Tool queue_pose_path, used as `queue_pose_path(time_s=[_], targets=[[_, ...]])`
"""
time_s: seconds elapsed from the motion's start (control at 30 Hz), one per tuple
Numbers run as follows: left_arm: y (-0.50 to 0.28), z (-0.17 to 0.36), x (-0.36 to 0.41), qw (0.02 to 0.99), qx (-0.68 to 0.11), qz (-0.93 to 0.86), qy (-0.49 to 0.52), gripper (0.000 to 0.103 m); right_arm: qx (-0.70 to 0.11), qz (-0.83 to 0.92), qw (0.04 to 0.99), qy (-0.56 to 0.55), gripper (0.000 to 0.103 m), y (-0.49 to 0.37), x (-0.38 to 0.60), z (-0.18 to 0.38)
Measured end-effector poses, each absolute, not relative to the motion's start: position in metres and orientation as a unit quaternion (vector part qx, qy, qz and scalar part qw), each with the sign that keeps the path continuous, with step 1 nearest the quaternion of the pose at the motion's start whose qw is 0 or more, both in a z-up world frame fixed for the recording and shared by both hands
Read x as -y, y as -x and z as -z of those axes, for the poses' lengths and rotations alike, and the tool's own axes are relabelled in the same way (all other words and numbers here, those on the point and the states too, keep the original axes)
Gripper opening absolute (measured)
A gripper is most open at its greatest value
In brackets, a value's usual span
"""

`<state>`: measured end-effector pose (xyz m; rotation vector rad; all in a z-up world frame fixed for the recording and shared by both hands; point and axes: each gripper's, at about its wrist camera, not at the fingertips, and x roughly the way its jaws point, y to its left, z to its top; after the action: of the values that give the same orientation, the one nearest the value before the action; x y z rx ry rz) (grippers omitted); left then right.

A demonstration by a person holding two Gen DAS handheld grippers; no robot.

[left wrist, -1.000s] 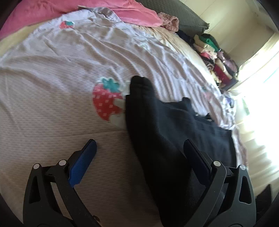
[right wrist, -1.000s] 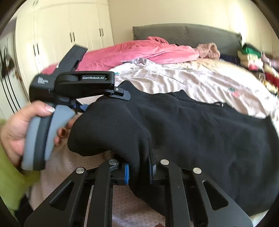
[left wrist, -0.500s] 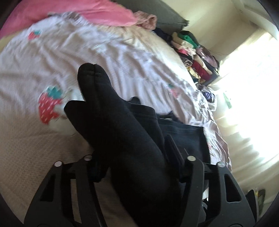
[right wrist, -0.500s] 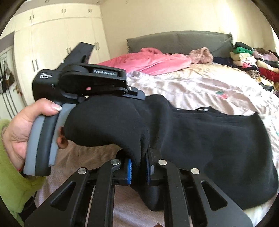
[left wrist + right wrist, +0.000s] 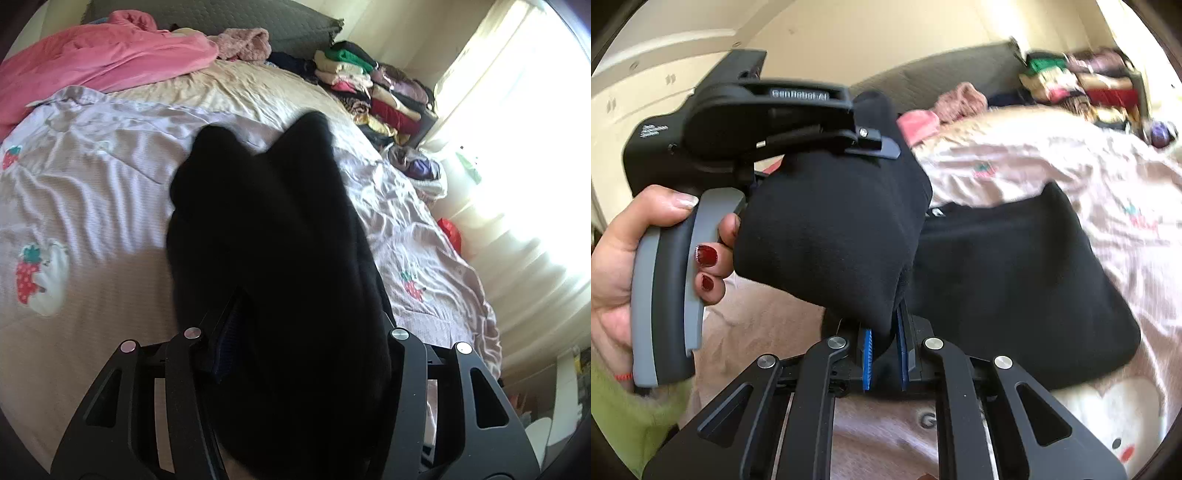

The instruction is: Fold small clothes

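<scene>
Left gripper [image 5: 295, 332] fingertips buried under black garment [image 5: 273, 229]; only one blue pad [image 5: 231, 332] partly visible, clamped on a thick bunch of the fabric. Right gripper [image 5: 884, 343] pinched tight on a lower fold of the same garment, lifted off the bed at the held end (remainder draped across the strawberry-print sheet [image 5: 92, 192]). Hand [image 5: 624, 251] gripping the left tool's grey handle. Behind: pink blanket [image 5: 99, 62], grey headboard [image 5: 229, 18], stacked clothes [image 5: 373, 85] beside a glaring, washed-out window [image 5: 524, 140].

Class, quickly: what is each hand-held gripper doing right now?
Left hand-held gripper: shut on the black garment.
Right hand-held gripper: shut on the same garment.
</scene>
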<state>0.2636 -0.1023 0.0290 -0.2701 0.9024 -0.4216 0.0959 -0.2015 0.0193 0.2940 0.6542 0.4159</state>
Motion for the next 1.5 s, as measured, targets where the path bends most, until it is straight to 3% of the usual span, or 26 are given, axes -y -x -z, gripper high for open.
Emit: queue_pose_path(time_s=[0.43, 0.47, 0.5, 0.53, 0.63, 0.8, 0.87, 1.03, 1.17, 1.5], targets=[[-0.267, -0.007, 0.175, 0.858, -0.462, 0.213, 0.074, 0.046, -0.346, -0.17, 0.897, -0.215, 0.01, -0.082, 0.241, -0.004], [-0.266, -0.006, 0.179, 0.857, -0.464, 0.213, 0.073, 0.054, -0.349, -0.169, 0.894, -0.225, 0.01, -0.079, 0.246, -0.001], [-0.266, -0.006, 0.183, 0.852, -0.465, 0.227, 0.082, 0.075, -0.354, -0.166, 0.89, -0.233, 0.01, -0.078, 0.25, 0.002], [-0.263, -0.006, 0.184, 0.845, -0.465, 0.244, 0.099, 0.081, -0.359, -0.157, 0.887, -0.243, 0.011, -0.076, 0.255, 0.005], [-0.255, -0.013, 0.179, 0.836, -0.456, 0.274, 0.134, 0.082, -0.369, -0.137, 0.877, -0.274, 0.012, -0.071, 0.275, 0.013], [-0.245, -0.016, 0.149, 0.849, -0.44, 0.254, 0.144, 0.082, -0.364, -0.133, 0.869, -0.306, 0.021, -0.056, 0.293, 0.01], [-0.241, -0.014, 0.135, 0.862, -0.431, 0.232, 0.132, 0.082, -0.355, -0.119, 0.88, -0.292, 0.039, -0.052, 0.294, 0.001], [-0.231, 0.0, 0.095, 0.891, -0.417, 0.158, 0.083, 0.082, -0.318, -0.128, 0.893, -0.291, 0.06, -0.054, 0.308, -0.021], [-0.226, 0.023, 0.087, 0.882, -0.436, 0.159, 0.075, 0.082, -0.332, -0.14, 0.882, -0.303, 0.076, -0.072, 0.313, -0.028], [-0.214, 0.032, 0.103, 0.888, -0.425, 0.17, 0.05, 0.08, -0.411, -0.164, 0.849, -0.29, 0.078, -0.151, 0.3, -0.022]])
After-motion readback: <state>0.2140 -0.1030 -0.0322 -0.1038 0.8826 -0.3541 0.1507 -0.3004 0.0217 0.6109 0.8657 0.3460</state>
